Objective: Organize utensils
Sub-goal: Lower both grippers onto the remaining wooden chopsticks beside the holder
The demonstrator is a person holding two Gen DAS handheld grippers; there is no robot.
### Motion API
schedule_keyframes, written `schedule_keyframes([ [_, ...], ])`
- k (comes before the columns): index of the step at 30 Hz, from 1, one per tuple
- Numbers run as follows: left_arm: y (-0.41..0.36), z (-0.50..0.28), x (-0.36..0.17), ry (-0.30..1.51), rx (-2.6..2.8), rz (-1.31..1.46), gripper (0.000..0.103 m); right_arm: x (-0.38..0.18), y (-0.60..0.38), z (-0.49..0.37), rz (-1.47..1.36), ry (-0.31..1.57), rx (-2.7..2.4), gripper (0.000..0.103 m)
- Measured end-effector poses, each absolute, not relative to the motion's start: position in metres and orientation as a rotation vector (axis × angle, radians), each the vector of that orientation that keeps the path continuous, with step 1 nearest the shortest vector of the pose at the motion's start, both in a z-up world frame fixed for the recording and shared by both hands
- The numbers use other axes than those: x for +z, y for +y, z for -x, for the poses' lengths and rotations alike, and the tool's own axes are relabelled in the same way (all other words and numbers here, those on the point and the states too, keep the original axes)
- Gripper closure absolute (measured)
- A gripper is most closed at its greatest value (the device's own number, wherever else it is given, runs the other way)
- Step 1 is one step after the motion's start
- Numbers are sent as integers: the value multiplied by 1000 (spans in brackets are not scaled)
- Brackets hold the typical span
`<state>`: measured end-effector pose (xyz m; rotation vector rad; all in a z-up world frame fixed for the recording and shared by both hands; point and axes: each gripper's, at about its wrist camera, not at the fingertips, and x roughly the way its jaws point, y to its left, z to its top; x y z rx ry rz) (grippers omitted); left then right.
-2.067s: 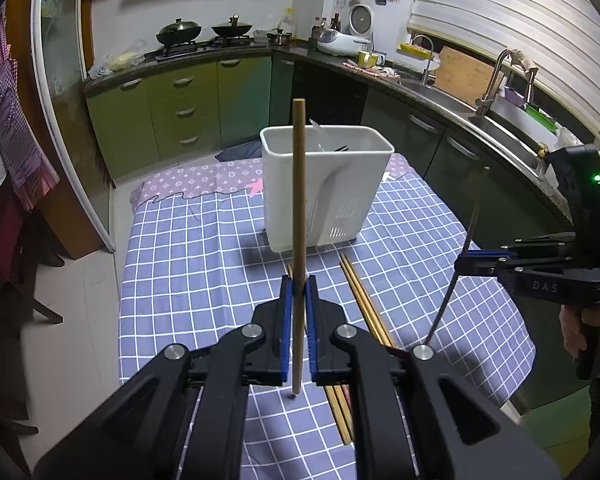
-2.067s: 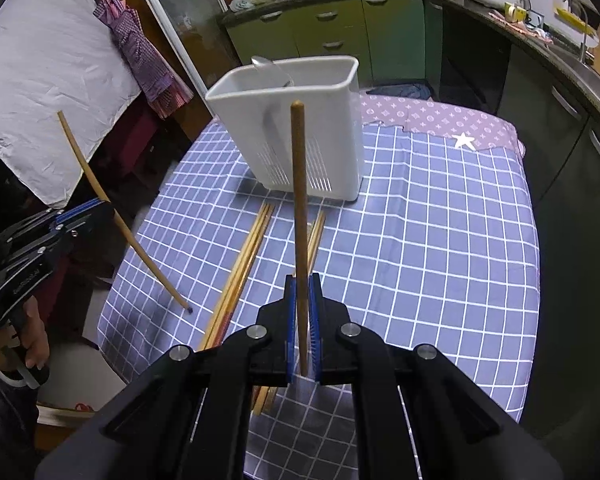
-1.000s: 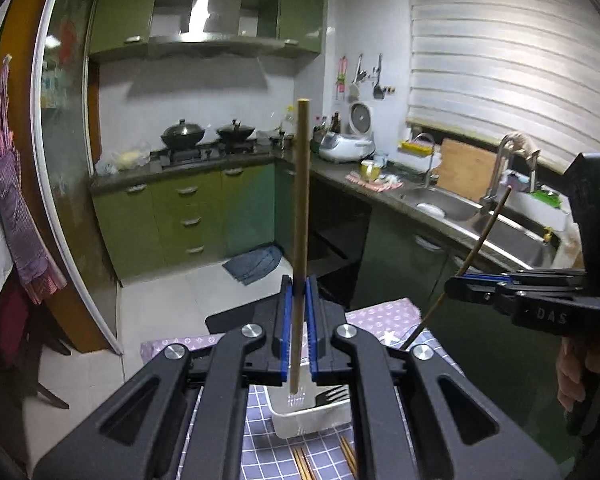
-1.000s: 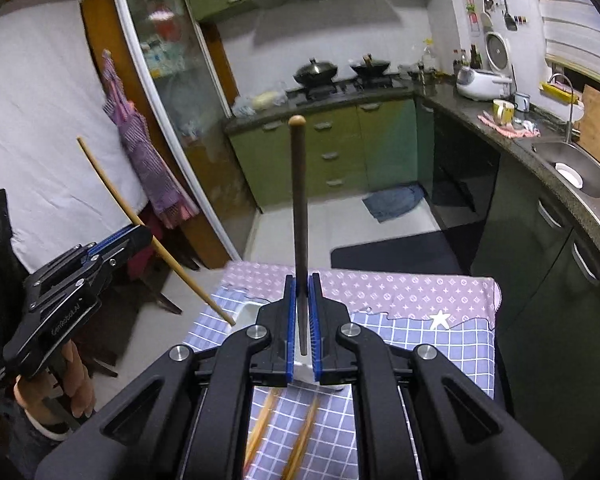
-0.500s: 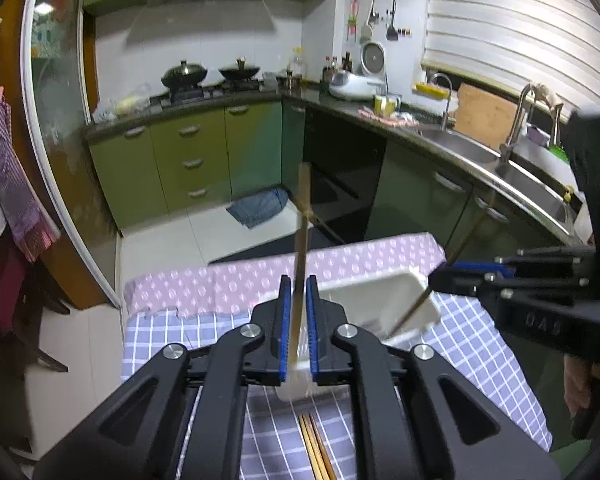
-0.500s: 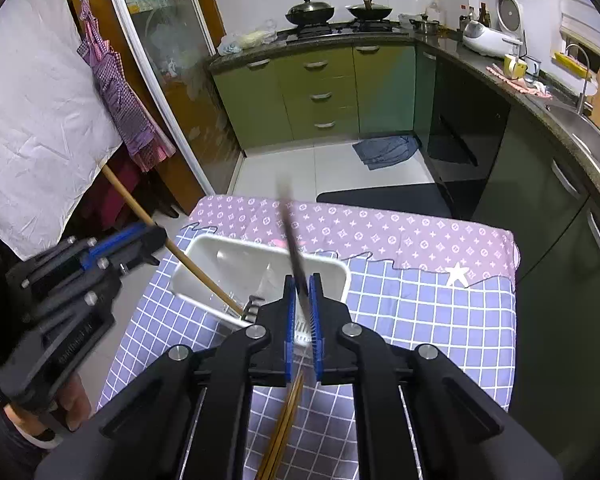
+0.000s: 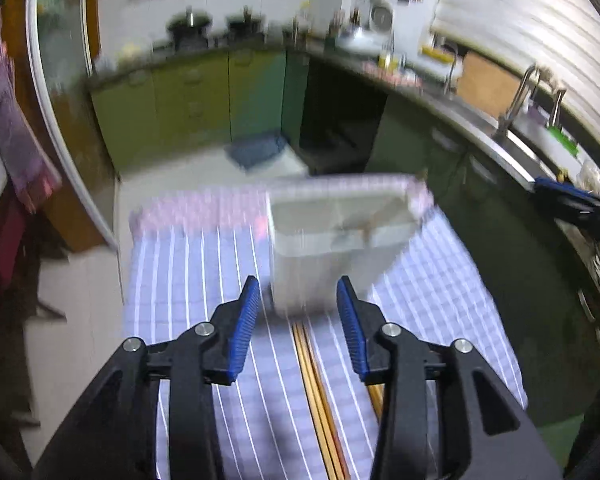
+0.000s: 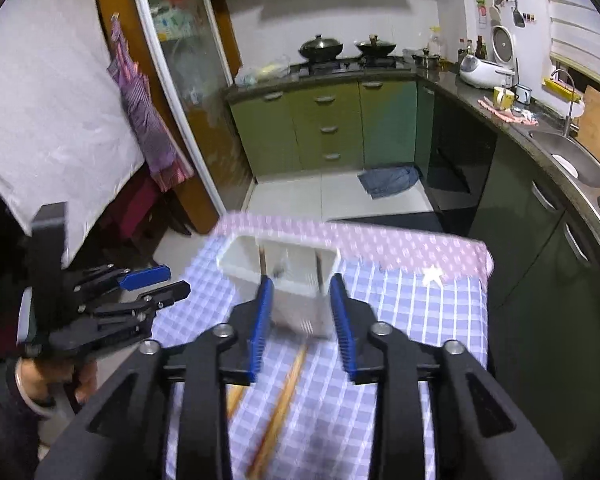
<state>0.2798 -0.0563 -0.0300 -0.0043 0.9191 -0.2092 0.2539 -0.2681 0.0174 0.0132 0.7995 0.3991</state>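
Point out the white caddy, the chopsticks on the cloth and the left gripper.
caddy [image 7: 324, 268]: left wrist view, front wall.
chopsticks [image 7: 316, 384]: left wrist view, mid-shaft of the pair lying on the cloth.
left gripper [image 8: 156, 282]: right wrist view, between its fingertips; jaws opening, nothing between them.

Indoor light is falling dim and even. Left wrist view is smearing heavily: cabinets [image 7: 204, 96] beyond left gripper [image 7: 298, 312] are blurring, checked cloth [image 7: 188, 280] streaking. Right wrist view is staying sharper; caddy [image 8: 284, 276] ahead of right gripper [image 8: 298, 304] is blurring. Fisheye is bending edges, corners darkening.
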Motion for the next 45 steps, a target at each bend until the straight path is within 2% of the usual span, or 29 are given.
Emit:
schedule_keyframes([
  [4,-60,-273,-84,1122,-260,-8,64,-27,-279,-239,12,934,402,68],
  [10,-71,-285,-132,1261,-213,-49,66,-119,-302,-250,-24,1177,363,68],
  [15,-75,-297,-168,1364,-150,-60,80,-157,-302,-256,-58,1259,370,68],
  [40,-101,-310,-197,1498,-120,-89,81,-184,-291,-260,-61,1318,416,67],
  [45,-101,-315,-200,1507,-106,-82,90,-183,-285,-261,-42,1321,408,67],
])
